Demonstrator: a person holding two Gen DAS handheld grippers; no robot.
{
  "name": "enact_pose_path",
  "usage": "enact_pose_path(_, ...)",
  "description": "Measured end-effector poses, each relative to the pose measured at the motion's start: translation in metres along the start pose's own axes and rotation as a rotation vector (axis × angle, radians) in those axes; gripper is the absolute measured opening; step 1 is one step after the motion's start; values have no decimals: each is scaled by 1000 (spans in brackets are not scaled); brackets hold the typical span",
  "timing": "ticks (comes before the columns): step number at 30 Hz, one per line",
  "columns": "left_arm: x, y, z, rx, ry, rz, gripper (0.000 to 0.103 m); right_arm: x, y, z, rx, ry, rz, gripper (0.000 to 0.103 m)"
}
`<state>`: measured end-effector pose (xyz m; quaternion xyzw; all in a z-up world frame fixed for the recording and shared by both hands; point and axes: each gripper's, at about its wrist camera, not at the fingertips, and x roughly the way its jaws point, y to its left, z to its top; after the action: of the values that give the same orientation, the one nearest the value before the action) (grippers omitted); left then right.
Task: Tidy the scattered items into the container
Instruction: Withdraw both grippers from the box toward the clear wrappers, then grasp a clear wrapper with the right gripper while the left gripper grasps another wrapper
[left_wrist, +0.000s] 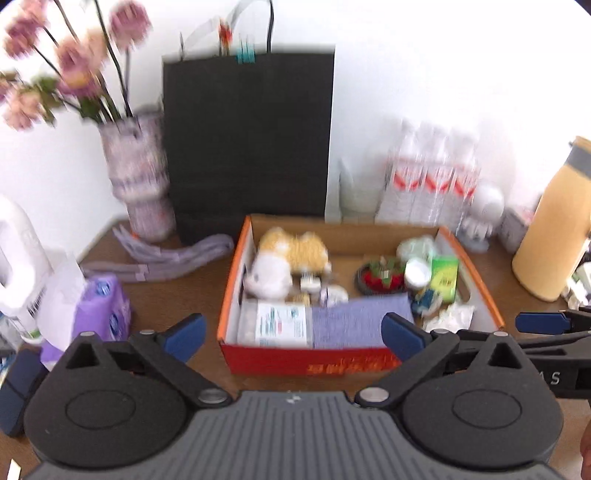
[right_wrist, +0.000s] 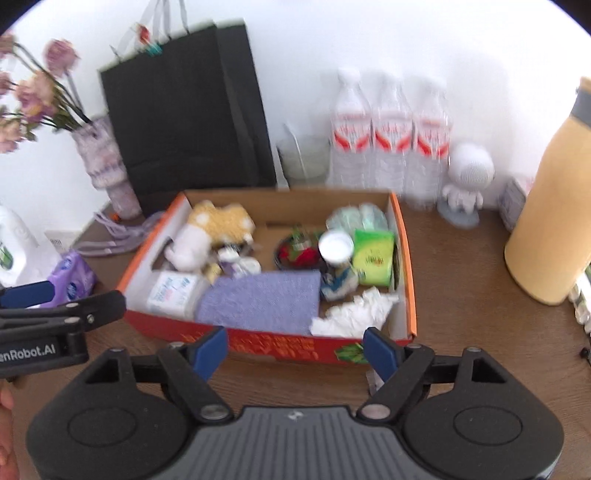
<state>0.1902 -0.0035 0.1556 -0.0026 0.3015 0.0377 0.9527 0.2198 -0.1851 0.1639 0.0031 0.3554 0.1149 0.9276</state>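
I see left hand-held gripper (left_wrist: 293, 334) spread wide, empty, near side of orange cardboard box (left_wrist: 487, 295) on tabletop (left_wrist: 177, 288). Right hand-held gripper (right_wrist: 295, 350) also wide, empty. Plush toy (right_wrist: 214, 232), purple cloth (right_wrist: 260, 301), crumpled tissue (right_wrist: 354, 312) inside box.

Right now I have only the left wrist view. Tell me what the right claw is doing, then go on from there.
Observer: The right claw is open with nothing between its fingers, and it faces the front wall of the box.
Operator: Report the box's front right corner; my own finger covers it.
Observer: A green leaf print sits there on the red front.
Operator: Name the white blur between the bag and the bottles.
Observer: It is a clear glass container, standing behind the box between the black bag and the water bottles.
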Motion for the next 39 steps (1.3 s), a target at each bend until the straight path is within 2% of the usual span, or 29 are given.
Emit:
enact_pose_path(1,-12,-2,-11,20,-85,11,103,-10,5,-10,-24,-77,-10,80)
enact_pose_path(3,-33,-4,-29,50,-202,2,103,-28,11,-30,-61,-215,-39,83)
enact_pose_path(5,-45,-3,-43,25,-249,-8,103,-39,13,-50,-65,-283,-51,84)
enact_pose_path(8,-60,0,-68,-40,-274,-48,103,-58,14,-78,-49,-325,-76,83)
enact_pose_path(11,-81,-2,-106,-48,-281,-63,103,-79,7,-115,-7,-328,-79,83)
enact_pose_path(15,-118,-1,-172,-31,-264,-99,103,-106,-2,-183,73,-294,-74,84)
enact_pose_path(18,-128,-2,-209,-16,-190,-139,103,-115,-12,-222,130,-249,-38,84)
enact_pose_path(20,-127,-4,-217,24,-151,-160,103,-113,-16,-232,116,-203,-54,84)
enact_pose_path(24,-114,-14,-211,62,-164,-162,103,-85,-38,-218,132,-170,-100,80)
enact_pose_path(27,-100,-26,-205,92,-151,-177,101,-58,-62,-181,131,-199,-141,70)
enact_pose_path(29,-89,-31,-203,101,-134,-216,100,-29,-74,-152,108,-171,-150,66)
enact_pose_path(33,-61,-43,-196,117,-80,-244,93,31,-80,-105,59,-90,-72,58)
enact_pose_path(36,-37,-50,-184,121,-44,-268,87,74,-77,-88,35,5,-92,45)
enact_pose_path(37,-30,-52,-180,122,-34,-270,85,84,-79,-86,37,31,-98,34)
enact_pose_path(38,-24,-55,-176,121,-24,-270,84,92,-83,-86,48,50,-98,28)
enact_pose_path(39,-18,-57,-173,119,-14,-282,80,94,-86,-87,55,32,-98,21)
